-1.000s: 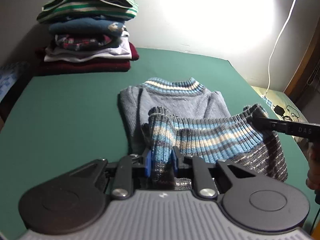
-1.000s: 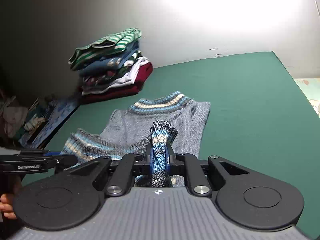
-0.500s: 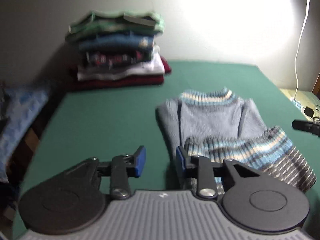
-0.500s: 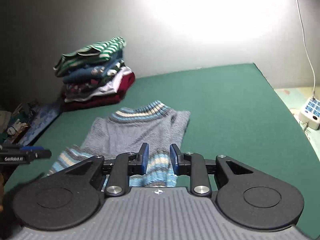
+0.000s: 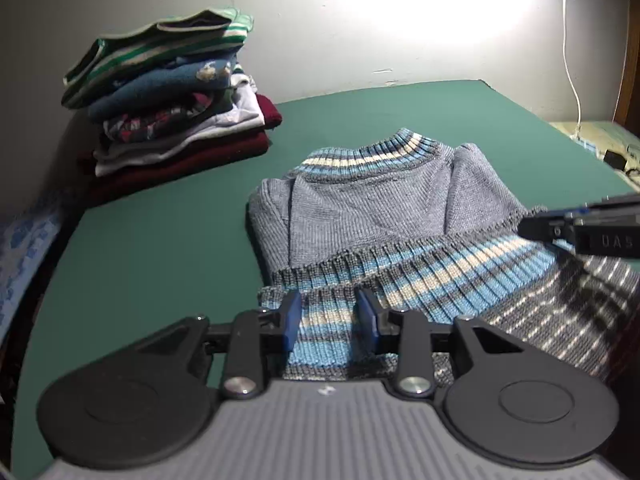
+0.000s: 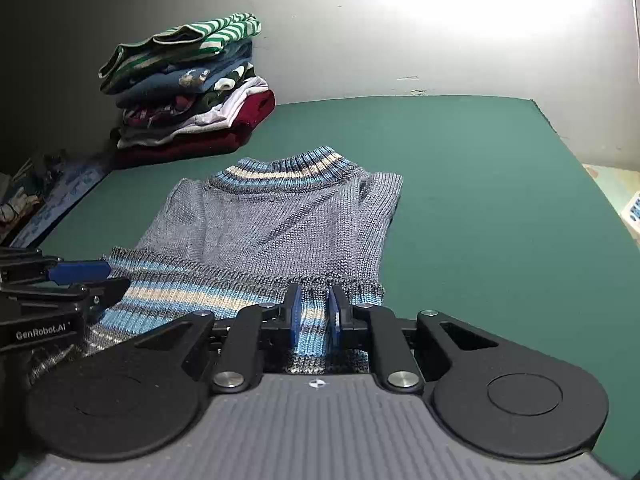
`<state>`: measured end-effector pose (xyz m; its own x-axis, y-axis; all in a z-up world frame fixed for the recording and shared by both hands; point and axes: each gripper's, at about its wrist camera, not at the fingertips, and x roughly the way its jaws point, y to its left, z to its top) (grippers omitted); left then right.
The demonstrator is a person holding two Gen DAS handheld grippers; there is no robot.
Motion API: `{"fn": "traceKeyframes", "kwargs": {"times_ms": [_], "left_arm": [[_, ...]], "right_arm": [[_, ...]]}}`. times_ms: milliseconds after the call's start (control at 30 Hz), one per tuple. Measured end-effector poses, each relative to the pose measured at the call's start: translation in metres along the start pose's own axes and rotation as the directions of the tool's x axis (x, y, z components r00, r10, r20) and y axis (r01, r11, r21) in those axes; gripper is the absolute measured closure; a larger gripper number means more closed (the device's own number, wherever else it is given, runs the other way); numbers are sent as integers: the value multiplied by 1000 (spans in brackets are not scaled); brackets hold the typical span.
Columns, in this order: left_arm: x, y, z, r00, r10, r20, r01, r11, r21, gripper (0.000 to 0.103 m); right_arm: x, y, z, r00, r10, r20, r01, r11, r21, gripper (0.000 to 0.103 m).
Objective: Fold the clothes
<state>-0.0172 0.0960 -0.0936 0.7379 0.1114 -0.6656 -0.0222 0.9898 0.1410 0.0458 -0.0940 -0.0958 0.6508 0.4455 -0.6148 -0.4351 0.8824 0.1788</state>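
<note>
The left gripper (image 5: 329,322) straddles the near left corner of the sweater's (image 5: 372,208) striped hem band; its blue pads (image 5: 291,320) stand on either side of the ribbing with a gap showing, and the jaws are opening, with the knit between them but not pressed. The right gripper (image 6: 315,314) sits on the near right corner of the same hem; its blue pads (image 6: 295,312) are close against a raised ridge of striped ribbing, and the jaws are closing on that fold of the sweater (image 6: 280,216).

In the right wrist view the left gripper (image 6: 80,276) comes in from the left edge, and the white lettering on its black body reads "GenRobot.AI". In the left wrist view the right gripper (image 5: 536,226) comes in from the right edge, marked with pale letters that look like "DAS", though they are too faint to be sure.

The grey-blue sweater lies flat on the green table (image 5: 140,248), collar toward the far edge and sleeves folded in. Its hem, banded in blue, cream and dark grey, is turned up over the body near the front edge.

At the far left corner against the wall (image 5: 304,40) is a stack of folded clothes (image 5: 172,104), with a green-and-white striped piece on top and a maroon one at the bottom. A white cable (image 5: 570,60) hangs down the wall at the right.
</note>
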Motion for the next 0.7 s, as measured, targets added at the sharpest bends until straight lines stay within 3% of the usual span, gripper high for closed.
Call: {"fn": "traceKeyframes", "kwargs": {"times_ms": [100,267,433,567,700], "left_arm": [[-3,-3,1,1000,16,-7,-16,1000,21,65],[-29,9,7,1000,19,18,-18,1000,-20,70],[-67,2,-4,998,-57,38,57,998,6,61],[-53,-7,-30,998,-31,-58,34,998,44,57],[-56,-7,-34,999,-14,-40,17,997,71,52]], "right_arm": [[-2,1,3,1000,0,3,0,1000,0,90],[-58,6,-1,996,55,66,-54,998,-11,85],[-92,18,-28,999,38,-22,-40,995,-87,80],[-86,13,-45,995,24,-94,-29,998,-53,80],[-80,7,-48,994,24,-105,-24,1000,3,80]]}}
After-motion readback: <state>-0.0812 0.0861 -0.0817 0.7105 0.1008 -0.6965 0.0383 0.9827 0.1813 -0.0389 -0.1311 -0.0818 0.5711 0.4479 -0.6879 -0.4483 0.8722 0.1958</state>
